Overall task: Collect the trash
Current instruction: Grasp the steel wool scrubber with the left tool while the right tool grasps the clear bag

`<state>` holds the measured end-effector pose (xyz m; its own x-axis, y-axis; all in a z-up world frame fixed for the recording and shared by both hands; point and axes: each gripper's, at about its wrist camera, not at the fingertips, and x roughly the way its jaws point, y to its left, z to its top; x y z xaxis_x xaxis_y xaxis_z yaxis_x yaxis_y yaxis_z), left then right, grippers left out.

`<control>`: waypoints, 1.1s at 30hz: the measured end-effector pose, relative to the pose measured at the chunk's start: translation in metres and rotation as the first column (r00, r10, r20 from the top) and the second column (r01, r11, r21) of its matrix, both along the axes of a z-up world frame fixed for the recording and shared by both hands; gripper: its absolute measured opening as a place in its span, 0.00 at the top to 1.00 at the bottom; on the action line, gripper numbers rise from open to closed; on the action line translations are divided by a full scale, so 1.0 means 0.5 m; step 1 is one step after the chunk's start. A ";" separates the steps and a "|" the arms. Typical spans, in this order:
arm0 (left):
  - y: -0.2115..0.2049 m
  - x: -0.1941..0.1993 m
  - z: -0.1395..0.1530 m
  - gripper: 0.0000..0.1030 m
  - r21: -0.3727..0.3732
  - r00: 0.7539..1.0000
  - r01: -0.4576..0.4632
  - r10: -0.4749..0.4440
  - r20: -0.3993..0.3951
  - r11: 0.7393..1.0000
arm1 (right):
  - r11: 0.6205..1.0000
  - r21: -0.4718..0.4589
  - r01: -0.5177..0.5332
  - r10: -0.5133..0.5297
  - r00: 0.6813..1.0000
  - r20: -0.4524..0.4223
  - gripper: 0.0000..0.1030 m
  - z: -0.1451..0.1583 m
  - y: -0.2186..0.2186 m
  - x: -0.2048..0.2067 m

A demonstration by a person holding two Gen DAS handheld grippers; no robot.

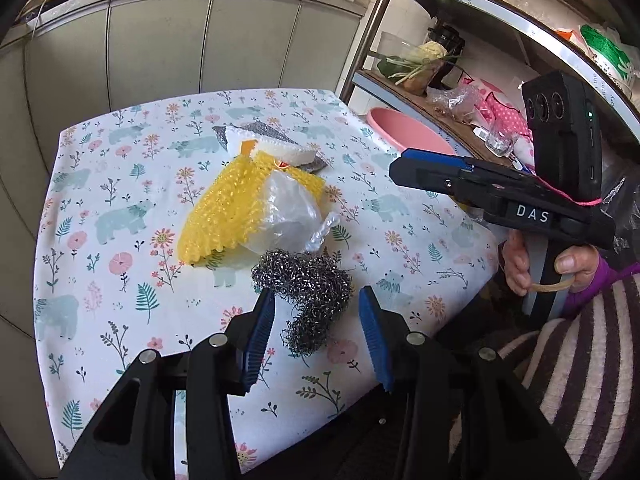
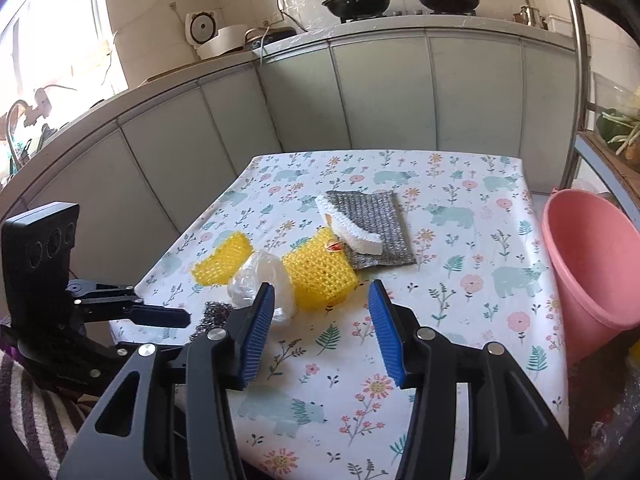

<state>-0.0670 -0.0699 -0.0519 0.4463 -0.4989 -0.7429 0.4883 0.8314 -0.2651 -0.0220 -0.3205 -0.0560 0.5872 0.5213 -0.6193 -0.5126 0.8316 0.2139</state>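
Steel wool (image 1: 308,292) lies between the open left tool (image 1: 316,332).

Daylight floods in from the window (image 2: 48,52) on my left, blown out white; edges bend and darken, centre stays sharp.

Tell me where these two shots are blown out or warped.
Right wrist view: the window at upper left is blown out white, and the cabinet fronts bow with fisheye distortion. Left wrist view: even daylight, no blown-out patch, but the table edge curves and the corners go black.
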 end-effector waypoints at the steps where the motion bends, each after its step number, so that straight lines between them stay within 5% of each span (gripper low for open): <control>1: 0.000 0.004 -0.005 0.61 -0.001 1.000 0.001 -0.001 -0.013 1.000 | 1.000 -0.005 -0.020 0.020 1.000 -0.010 0.52 -0.003 0.012 0.003; 4: 0.004 0.011 -0.016 0.67 -0.012 0.999 0.007 -0.007 -0.039 1.000 | 0.998 -0.020 -0.065 0.065 0.997 -0.042 0.52 -0.015 0.041 0.014; 8: 0.014 0.014 -0.029 0.87 -0.027 0.999 0.017 -0.019 -0.046 0.999 | 0.994 -0.039 -0.104 0.101 0.992 -0.078 0.52 -0.032 0.073 0.032; 20: 0.069 -0.002 -0.001 0.91 -0.001 0.998 -0.052 0.052 0.048 0.999 | 0.984 -0.064 -0.167 0.155 0.975 -0.162 0.52 -0.080 0.126 0.063; 26: 0.092 -0.014 0.029 0.91 -0.003 0.992 -0.094 0.094 0.083 0.996 | 0.980 -0.081 -0.183 0.169 0.974 -0.154 0.81 -0.078 0.124 0.053; 33: 0.096 -0.025 0.061 0.91 -0.057 0.990 -0.080 0.086 0.109 0.995 | 0.988 -0.075 -0.137 0.127 0.984 -0.123 0.87 -0.052 0.069 0.033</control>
